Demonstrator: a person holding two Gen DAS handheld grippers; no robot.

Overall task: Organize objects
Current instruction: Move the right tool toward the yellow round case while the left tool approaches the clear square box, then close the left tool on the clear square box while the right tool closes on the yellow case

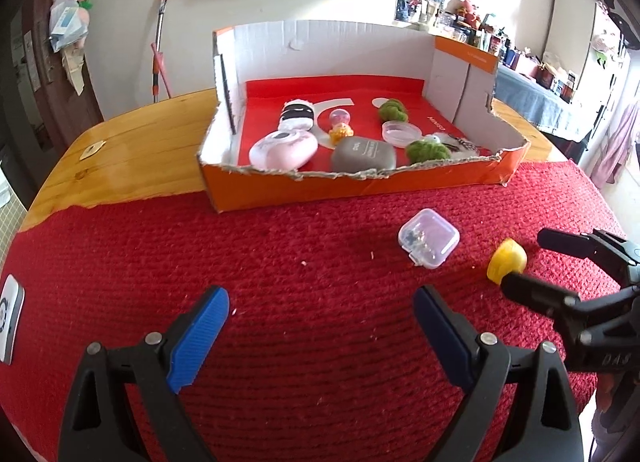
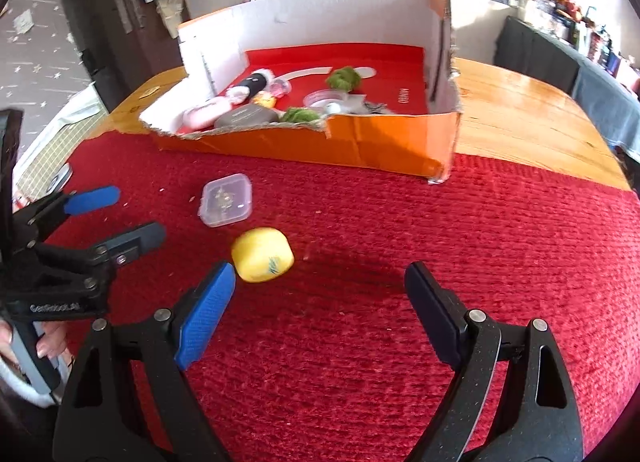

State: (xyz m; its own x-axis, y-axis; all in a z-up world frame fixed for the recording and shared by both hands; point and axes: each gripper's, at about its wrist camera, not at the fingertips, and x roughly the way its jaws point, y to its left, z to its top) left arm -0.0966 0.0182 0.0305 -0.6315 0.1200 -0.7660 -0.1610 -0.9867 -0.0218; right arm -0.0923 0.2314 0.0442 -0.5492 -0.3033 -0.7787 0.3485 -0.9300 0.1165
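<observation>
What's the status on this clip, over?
Left gripper and right gripper open, empty. Yellow ball and clear case on the red mat, outside the box. Nothing blocking.

Both the left claw (image 1: 322,312) and right claw (image 2: 320,286) hang spread wide, gripping nothing.

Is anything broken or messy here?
Yes. The orange cardboard box has a ragged, torn front edge. The small clear plastic case and yellow rounded object lie outside it on the red woven mat, among pale crumbs.
</observation>
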